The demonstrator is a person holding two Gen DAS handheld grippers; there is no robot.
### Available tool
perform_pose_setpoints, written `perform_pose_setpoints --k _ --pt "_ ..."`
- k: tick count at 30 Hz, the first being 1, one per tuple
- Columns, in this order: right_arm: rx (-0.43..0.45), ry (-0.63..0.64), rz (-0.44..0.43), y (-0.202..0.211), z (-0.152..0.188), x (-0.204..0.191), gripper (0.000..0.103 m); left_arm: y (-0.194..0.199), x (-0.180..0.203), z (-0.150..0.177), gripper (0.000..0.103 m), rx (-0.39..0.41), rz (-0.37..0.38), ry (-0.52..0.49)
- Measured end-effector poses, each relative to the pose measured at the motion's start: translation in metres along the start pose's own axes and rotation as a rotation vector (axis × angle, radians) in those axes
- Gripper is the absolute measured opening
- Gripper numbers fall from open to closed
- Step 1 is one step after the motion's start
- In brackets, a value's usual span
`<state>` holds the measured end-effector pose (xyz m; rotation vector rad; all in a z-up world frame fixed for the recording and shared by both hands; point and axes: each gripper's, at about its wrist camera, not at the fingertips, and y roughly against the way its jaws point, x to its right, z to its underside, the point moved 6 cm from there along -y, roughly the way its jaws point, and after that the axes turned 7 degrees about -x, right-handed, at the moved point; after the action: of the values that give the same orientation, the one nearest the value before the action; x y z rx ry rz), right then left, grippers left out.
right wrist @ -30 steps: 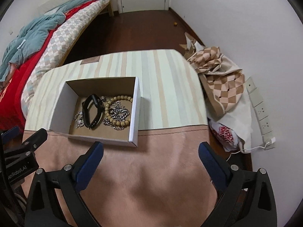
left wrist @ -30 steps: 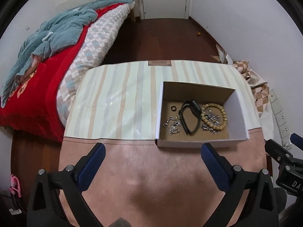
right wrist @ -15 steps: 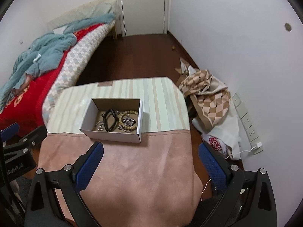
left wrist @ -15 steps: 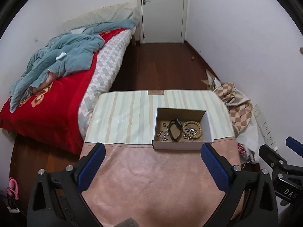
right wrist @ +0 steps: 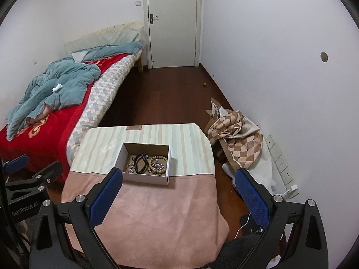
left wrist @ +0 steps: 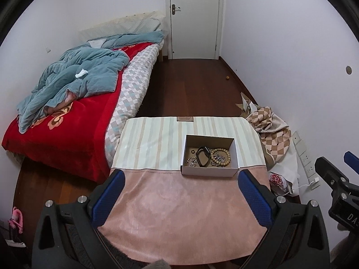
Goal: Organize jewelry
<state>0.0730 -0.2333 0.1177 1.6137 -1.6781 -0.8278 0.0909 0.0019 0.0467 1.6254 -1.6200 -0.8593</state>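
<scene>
A small white cardboard box (left wrist: 208,171) (right wrist: 145,178) stands on the cloth-covered table (left wrist: 179,219) at the seam between the striped and pink cloth. Inside lie a black band (left wrist: 203,156) (right wrist: 141,166), a wooden bead bracelet (left wrist: 221,157) (right wrist: 159,165), silver chain pieces (left wrist: 190,161) (right wrist: 129,168) and a small ring (left wrist: 192,151). My left gripper (left wrist: 180,198) is open and empty, high above the table's near end. My right gripper (right wrist: 178,196) is open and empty, also high and back from the box.
A bed with a red blanket and blue quilt (left wrist: 74,85) lies to the left. A checked cloth heap (left wrist: 269,125) and wall sockets (left wrist: 303,154) are on the right. Dark wood floor leads to a white door (left wrist: 194,18).
Both grippers have risen and pulled back from the table, so the box looks much smaller and more of the room shows. Both stayed open and empty.
</scene>
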Motion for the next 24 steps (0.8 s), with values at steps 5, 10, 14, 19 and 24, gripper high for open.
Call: perform_pose_setpoints --k 5,10,14,19,24 --pt "-0.009 0.005 0.002 0.011 -0.002 0.003 0.102 0.003 0.001 0.001 0.103 -0.024 0.001 0.000" --pt "-0.026 0.003 0.008 0.007 -0.005 0.007 0.103 -0.006 0.005 -0.002 0.103 -0.055 0.008 0.001" --pt "-0.053 0.006 0.013 -0.008 -0.009 0.008 0.103 -0.015 0.010 -0.010 0.103 -0.058 -0.006 -0.012" --pt "-0.076 -0.001 0.018 -0.030 -0.019 0.005 0.103 -0.033 0.010 -0.020 0.103 -0.077 -0.012 0.004" --pt "-0.090 -0.004 0.027 -0.054 -0.032 0.002 0.103 -0.056 0.005 -0.026 0.103 -0.111 -0.024 0.024"
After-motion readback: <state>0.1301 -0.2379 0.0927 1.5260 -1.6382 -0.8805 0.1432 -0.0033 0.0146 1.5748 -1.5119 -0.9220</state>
